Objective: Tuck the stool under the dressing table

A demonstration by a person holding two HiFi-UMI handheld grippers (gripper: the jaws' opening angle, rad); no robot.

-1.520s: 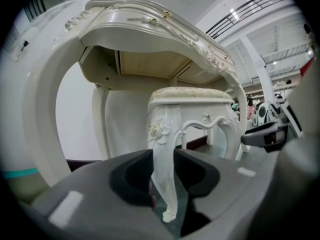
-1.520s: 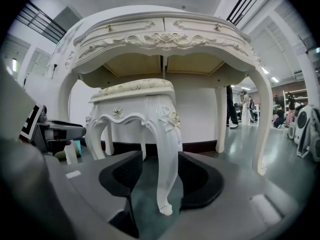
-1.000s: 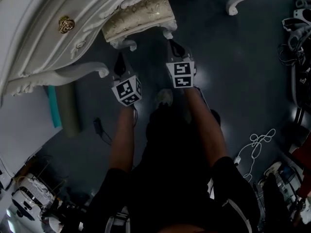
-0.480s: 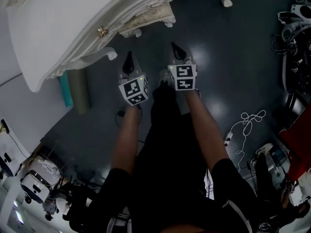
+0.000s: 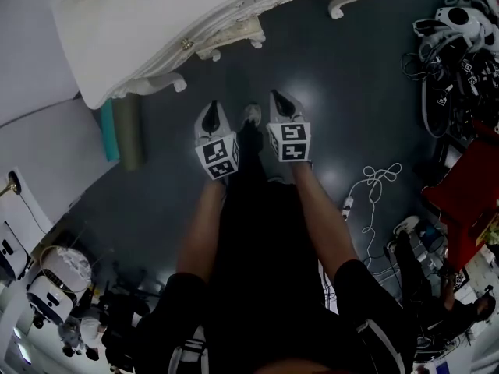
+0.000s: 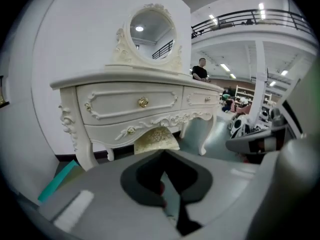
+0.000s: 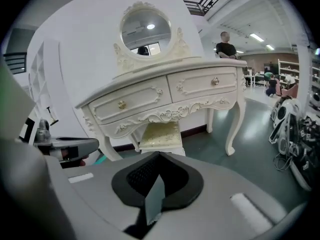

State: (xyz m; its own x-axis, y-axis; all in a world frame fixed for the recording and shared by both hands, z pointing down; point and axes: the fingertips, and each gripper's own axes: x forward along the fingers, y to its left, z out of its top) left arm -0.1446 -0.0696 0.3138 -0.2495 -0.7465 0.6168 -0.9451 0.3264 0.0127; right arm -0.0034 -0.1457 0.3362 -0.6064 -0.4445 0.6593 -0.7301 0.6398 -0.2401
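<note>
Your left hand-held gripper [image 5: 210,114] and right hand-held gripper [image 5: 281,104] both have their jaws pressed together on nothing. They hang over the floor [image 5: 351,92], well apart from the dressing table [image 5: 148,22]. The stool [image 7: 161,134] stands in the dressing table's knee gap, between the front legs, cushion level. Its wider side seems to run along the drawer front. Both gripper views show that cushion from the front, and also the round mirror [image 6: 151,30] on top of the dressing table. The head view gives you only the stool's near edge and feet beneath the tabletop; the rest is hidden. The stool's back legs can't be made out.
</note>
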